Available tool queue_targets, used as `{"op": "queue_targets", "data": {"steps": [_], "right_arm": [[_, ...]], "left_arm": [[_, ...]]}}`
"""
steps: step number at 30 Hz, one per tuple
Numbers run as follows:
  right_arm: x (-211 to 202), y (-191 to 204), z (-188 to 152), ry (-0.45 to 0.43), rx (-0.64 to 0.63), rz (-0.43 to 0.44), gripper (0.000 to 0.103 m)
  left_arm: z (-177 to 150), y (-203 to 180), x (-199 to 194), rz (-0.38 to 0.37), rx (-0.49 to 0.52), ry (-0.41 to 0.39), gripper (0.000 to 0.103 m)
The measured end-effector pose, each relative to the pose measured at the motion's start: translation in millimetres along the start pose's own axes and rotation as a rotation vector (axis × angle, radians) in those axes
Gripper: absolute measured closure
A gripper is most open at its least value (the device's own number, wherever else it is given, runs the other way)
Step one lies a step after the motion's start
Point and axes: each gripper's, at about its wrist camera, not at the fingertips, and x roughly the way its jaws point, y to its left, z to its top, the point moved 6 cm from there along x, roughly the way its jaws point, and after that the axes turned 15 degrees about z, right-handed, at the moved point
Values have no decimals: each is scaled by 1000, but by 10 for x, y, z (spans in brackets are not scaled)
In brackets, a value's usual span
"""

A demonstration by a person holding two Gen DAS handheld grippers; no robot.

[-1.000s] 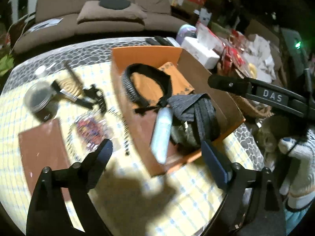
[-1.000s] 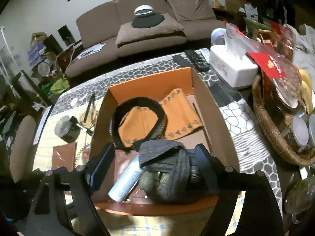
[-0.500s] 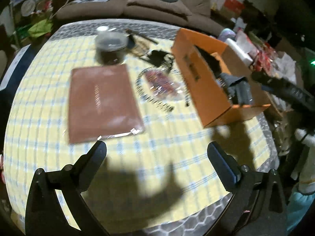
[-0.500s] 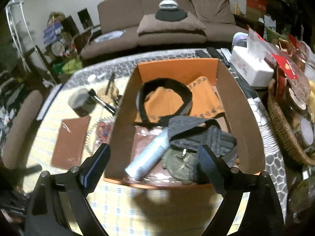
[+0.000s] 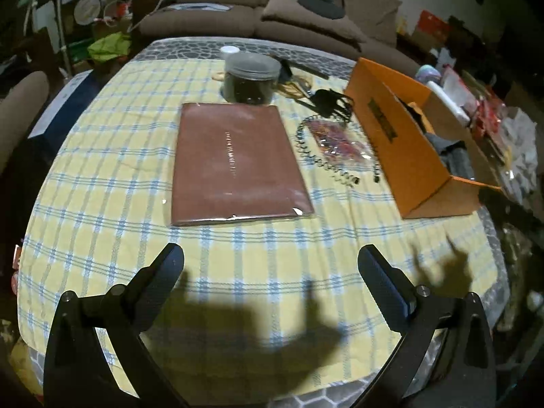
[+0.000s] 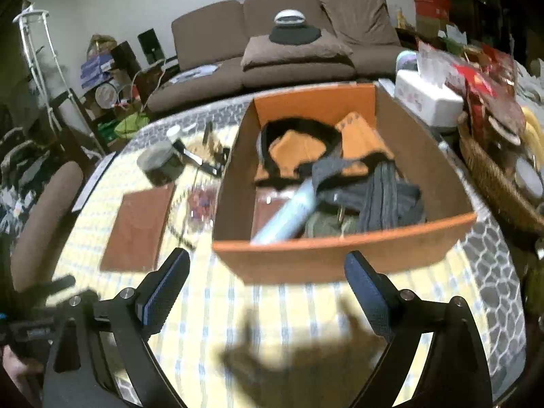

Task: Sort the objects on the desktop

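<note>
Left wrist view: my left claw hangs spread and empty over the yellow-checked bench, short of the flat brown plastic-wrapped notebook. Right wrist view: my right claw, also spread and empty, faces the orange cardboard box holding a pale blue tube and dark clothing.

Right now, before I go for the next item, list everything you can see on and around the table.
Notebook: one, brown, flat on the checked cloth.
Jar: one, clear with dark contents, behind the notebook.
Spiral cord: one, black, between notebook and box.
Small packet: one, red and clear, inside the cord's loop.
Box: one, orange, open, right of the notebook.
Tube: one, pale blue, in the box.
Belt: one, black, in the box.
Tissue box: one, white, behind the box.
Left gripper: open, empty.
Right gripper: open, empty.
</note>
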Motion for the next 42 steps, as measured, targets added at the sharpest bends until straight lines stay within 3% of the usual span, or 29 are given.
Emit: {"op": "queue_targets", "data": {"steps": [7, 10, 14, 19, 22, 28, 33, 42], "right_arm": [[347, -83, -322, 101, -35, -70, 9], [468, -163, -400, 107, -8, -63, 9], [603, -304, -464, 117, 5, -119, 9], [763, -371, -544, 150, -17, -162, 8], [812, -336, -582, 143, -45, -182, 1], [791, -335, -618, 110, -38, -185, 0], [832, -301, -613, 106, -39, -188, 0], [850, -298, -605, 106, -38, -186, 0]], "left_arm": [[-113, -36, 336, 66, 10, 48, 0], [-143, -30, 464, 68, -13, 62, 0], [-144, -13, 577, 82, -37, 68, 0], [-142, -77, 628, 94, -11, 50, 0], [-139, -120, 645, 96, 4, 45, 0], [-182, -215, 696, 170, 77, 19, 0], [-207, -217, 681, 181, 51, -38, 0], [-188, -207, 680, 182, 52, -39, 0]]}}
